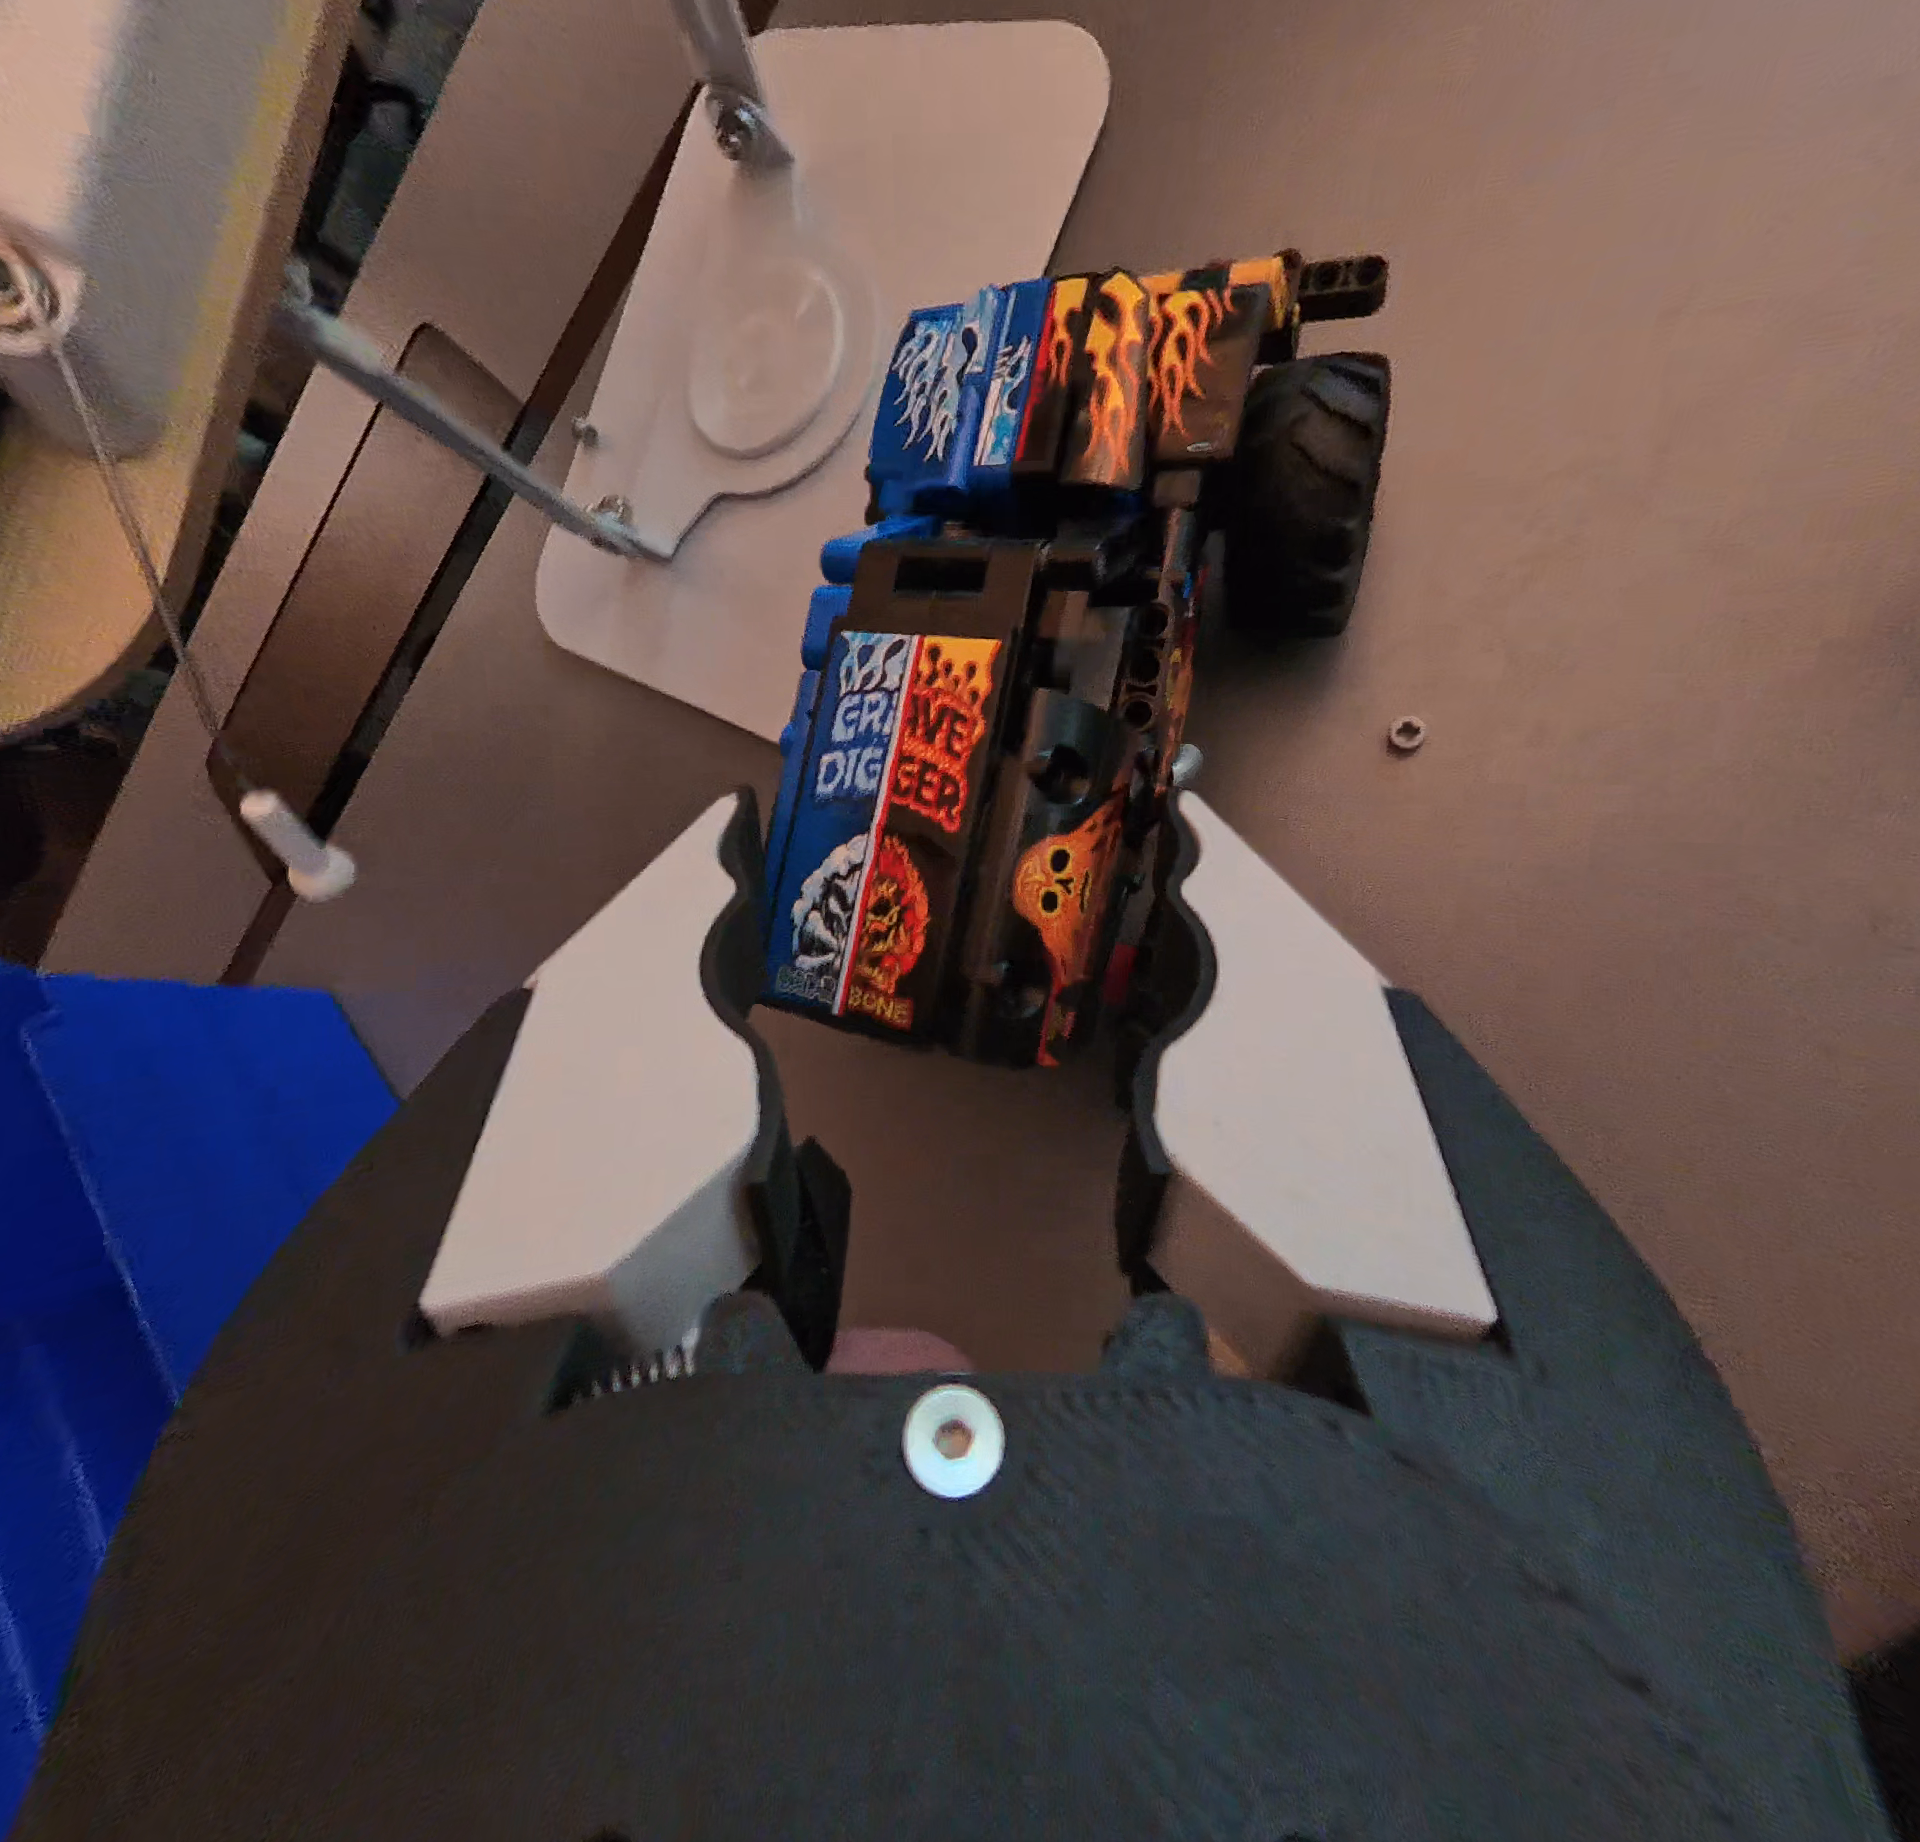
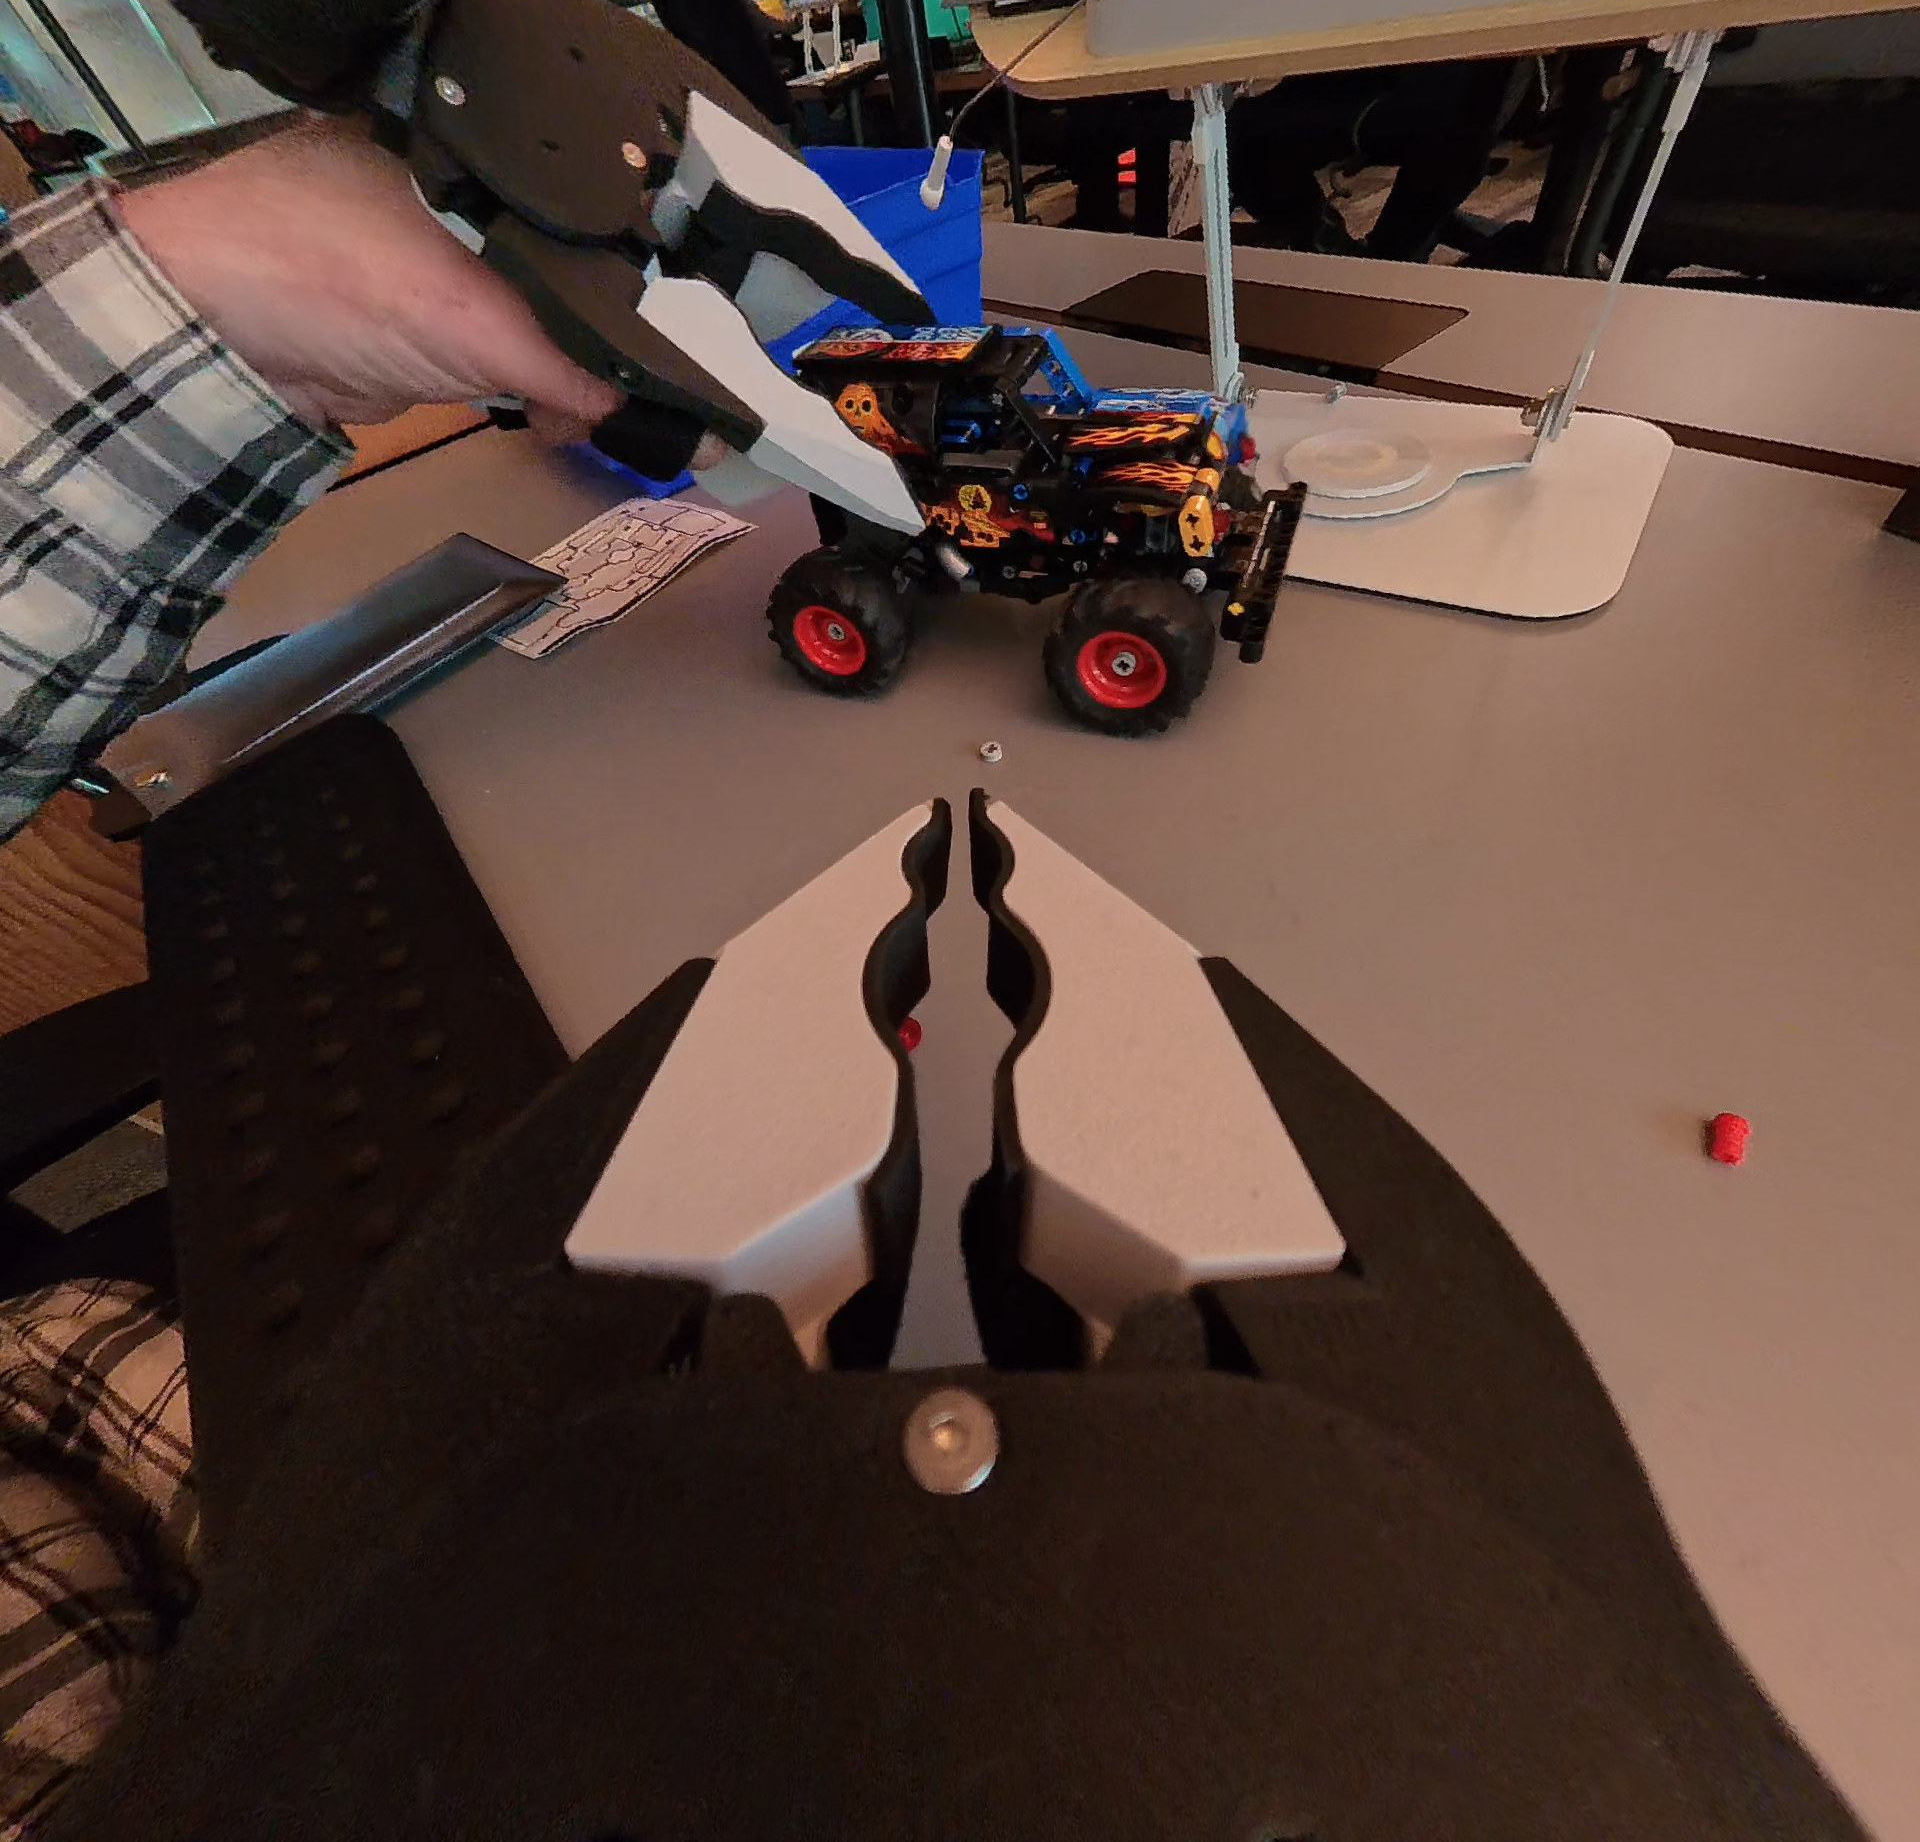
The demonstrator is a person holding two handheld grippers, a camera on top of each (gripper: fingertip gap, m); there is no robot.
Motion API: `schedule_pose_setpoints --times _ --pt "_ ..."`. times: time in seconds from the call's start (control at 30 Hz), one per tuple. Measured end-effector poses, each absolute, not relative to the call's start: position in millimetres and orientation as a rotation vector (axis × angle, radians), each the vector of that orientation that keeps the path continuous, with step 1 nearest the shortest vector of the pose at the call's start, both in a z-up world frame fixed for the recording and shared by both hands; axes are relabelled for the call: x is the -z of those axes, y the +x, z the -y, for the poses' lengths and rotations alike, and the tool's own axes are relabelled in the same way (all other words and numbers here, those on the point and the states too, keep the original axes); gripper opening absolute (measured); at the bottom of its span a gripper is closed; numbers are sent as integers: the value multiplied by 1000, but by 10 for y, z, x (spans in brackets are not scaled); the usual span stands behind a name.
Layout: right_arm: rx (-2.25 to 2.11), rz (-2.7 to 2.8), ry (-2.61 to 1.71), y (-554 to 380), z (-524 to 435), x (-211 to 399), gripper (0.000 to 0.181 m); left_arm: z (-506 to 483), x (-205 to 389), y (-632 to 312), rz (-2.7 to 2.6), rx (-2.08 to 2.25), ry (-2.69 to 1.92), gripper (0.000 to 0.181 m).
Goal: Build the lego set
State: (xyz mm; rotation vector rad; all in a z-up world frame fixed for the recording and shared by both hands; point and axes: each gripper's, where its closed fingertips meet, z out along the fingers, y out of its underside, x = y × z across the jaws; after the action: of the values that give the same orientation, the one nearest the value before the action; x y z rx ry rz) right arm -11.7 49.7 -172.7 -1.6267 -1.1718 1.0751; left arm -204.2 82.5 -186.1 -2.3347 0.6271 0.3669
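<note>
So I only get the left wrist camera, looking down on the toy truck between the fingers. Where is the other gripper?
Observer: The right gripper hovers over the table, pointing at the truck's side, with its fingers almost together and nothing in them.
Operator: Is the truck standing on its wheels?
Observer: Yes. The lego truck is upright, and its two near wheels, which have red hubs, rest on the table.
Operator: Any loose pieces I can't see?
Observer: A small red piece lies on the table, off to the right of the right gripper.
</note>
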Motion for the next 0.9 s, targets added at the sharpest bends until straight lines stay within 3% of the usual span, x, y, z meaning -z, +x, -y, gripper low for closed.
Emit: schedule_pose_setpoints --times 0.57,0.7,0.8,0.9 --pt "-1114 1182 -1616 -121 -464 1704 2 -95 1846 -2535 -855 -265 -2409 71" --pt "-1111 1181 -1620 -122 -471 1709 2 -201 1844 -2464 -828 -256 -2417 99" --pt "-1115 1174 -1619 -116 -475 1704 1 -312 1919 -2389 -889 -291 -2431 96" --pt "-1126 1168 -1619 -110 -478 1694 1 -474 1939 -2297 -924 -311 -2418 75"
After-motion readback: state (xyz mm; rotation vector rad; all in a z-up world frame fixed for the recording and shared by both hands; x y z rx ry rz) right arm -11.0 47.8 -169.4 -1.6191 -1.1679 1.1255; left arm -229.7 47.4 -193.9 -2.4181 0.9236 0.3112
